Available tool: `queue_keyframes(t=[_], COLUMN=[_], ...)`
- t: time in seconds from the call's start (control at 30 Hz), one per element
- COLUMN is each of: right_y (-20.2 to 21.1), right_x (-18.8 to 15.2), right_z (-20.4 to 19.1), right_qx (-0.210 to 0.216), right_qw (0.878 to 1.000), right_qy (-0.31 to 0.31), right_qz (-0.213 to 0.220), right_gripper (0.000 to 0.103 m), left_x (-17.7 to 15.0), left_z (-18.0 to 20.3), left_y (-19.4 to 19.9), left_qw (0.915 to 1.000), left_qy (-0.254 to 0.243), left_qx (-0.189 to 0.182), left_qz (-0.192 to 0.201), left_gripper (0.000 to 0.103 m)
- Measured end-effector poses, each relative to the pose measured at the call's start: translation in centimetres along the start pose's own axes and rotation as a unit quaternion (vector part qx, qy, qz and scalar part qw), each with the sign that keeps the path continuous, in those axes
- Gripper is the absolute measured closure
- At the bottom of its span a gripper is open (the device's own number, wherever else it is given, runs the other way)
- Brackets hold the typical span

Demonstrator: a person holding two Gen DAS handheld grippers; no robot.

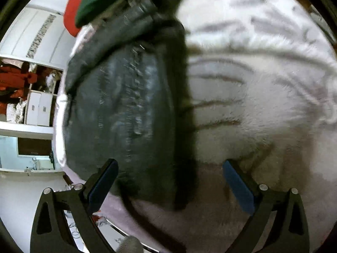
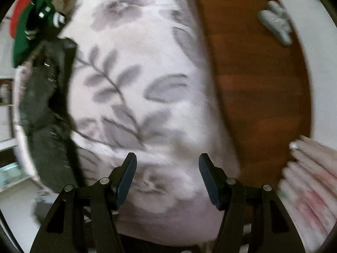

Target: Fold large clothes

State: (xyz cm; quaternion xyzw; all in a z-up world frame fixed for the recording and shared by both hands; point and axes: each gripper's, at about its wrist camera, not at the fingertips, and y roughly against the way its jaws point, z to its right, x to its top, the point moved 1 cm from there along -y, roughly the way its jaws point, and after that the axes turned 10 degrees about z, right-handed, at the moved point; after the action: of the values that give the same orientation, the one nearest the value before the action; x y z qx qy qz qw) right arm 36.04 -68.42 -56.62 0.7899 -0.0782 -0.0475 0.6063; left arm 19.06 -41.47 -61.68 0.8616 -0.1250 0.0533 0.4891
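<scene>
A dark grey folded garment (image 1: 126,105) lies on a white bedspread with a grey leaf print (image 1: 252,97). My left gripper (image 1: 170,181) is open and empty, just above the garment's near end, fingers (image 1: 103,181) spread to either side of its right edge. In the right wrist view the same garment (image 2: 46,116) lies at the far left of the bedspread (image 2: 137,84). My right gripper (image 2: 167,179) is open and empty over bare bedspread, apart from the garment. Both views are motion-blurred.
A red and green cloth pile (image 1: 90,2) lies beyond the garment, also in the right wrist view (image 2: 25,27). A brown wooden floor (image 2: 257,84) with grey slippers (image 2: 276,21) runs right of the bed. Pink striped fabric (image 2: 309,179) is at right. White cupboards (image 1: 40,105) stand at left.
</scene>
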Motion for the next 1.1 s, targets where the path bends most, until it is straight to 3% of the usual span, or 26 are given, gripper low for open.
queue_keyframes(t=[0.07, 0.1, 0.13, 0.17, 0.2, 0.27, 0.43, 0.53, 0.57, 0.6, 0.7, 0.87, 0.93, 1.03, 1.1], right_y=[-0.8, -1.7, -2.5, -3.7, -4.7, -6.8, -12.6, -15.9, -15.9, -15.5, -13.0, -5.3, -2.5, -0.9, -0.9], right_x=[1.4, 2.3, 3.0, 4.0, 5.0, 7.1, 11.2, 12.1, 12.1, 12.1, 11.6, 11.5, 11.1, 10.9, 10.5], right_z=[-0.5, -1.5, -2.2, -3.5, -4.6, -7.1, -13.2, -15.3, -15.9, -16.6, -18.6, -25.0, -30.3, -37.6, -43.2], right_qx=[0.066, 0.115, 0.147, 0.18, 0.206, 0.25, 0.325, 0.325, 0.32, 0.327, 0.293, 0.266, 0.258, 0.242, 0.214], right_qw=[0.998, 0.993, 0.989, 0.983, 0.978, 0.967, 0.943, 0.939, 0.941, 0.94, 0.953, 0.964, 0.966, 0.967, 0.971], right_qy=[0.002, 0.003, 0.003, 0.005, 0.006, 0.008, -0.024, -0.062, -0.072, -0.072, -0.063, -0.01, 0.035, 0.075, 0.105], right_qz=[-0.004, -0.011, -0.018, -0.029, -0.034, -0.045, -0.067, -0.091, -0.078, -0.068, -0.041, -0.007, 0.003, 0.0, 0.0], right_gripper=[0.04, 0.04, 0.04, 0.04, 0.039, 0.034, 0.034, 0.035, 0.041, 0.075, 0.085, 0.087, 0.087, 0.087, 0.088], left_x=[0.3, 0.4, 0.6, 0.8, 0.9, 0.8, 0.5, 0.1, 0.0, -0.1, -0.2, -0.9, -1.5, -2.5, -3.1], left_z=[-1.3, -2.2, -3.2, -4.4, -5.7, -7.3, -10.3, -11.7, -12.2, -12.6, -14.1, -19.0, -21.7, -26.6, -30.4], left_y=[-1.0, -1.0, -0.8, -0.8, -0.9, -0.8, 0.3, 1.1, 1.2, 1.3, 2.1, 3.8, 4.3, 3.5, 1.6], left_qw=[0.9996, 0.9991, 0.9984, 0.9974, 0.9954, 0.991, 0.9843, 0.9818, 0.9807, 0.9802, 0.9773, 0.9665, 0.9609, 0.9443, 0.9258], left_qy=[0.026, 0.042, 0.054, 0.068, 0.091, 0.122, 0.155, 0.162, 0.165, 0.165, 0.173, 0.206, 0.222, 0.269, 0.315], left_qx=[-0.014, -0.01, -0.003, -0.001, -0.02, -0.051, -0.069, -0.079, -0.085, -0.088, -0.098, -0.121, -0.129, -0.164, -0.194], left_qz=[-0.001, 0.007, 0.016, 0.021, 0.02, 0.021, 0.048, 0.061, 0.063, 0.065, 0.074, 0.094, 0.104, 0.096, 0.079], left_gripper=[0.001, 0.008, 0.02, 0.054, 0.073, 0.092, 0.097, 0.098, 0.098, 0.098, 0.098, 0.098, 0.098, 0.098, 0.098])
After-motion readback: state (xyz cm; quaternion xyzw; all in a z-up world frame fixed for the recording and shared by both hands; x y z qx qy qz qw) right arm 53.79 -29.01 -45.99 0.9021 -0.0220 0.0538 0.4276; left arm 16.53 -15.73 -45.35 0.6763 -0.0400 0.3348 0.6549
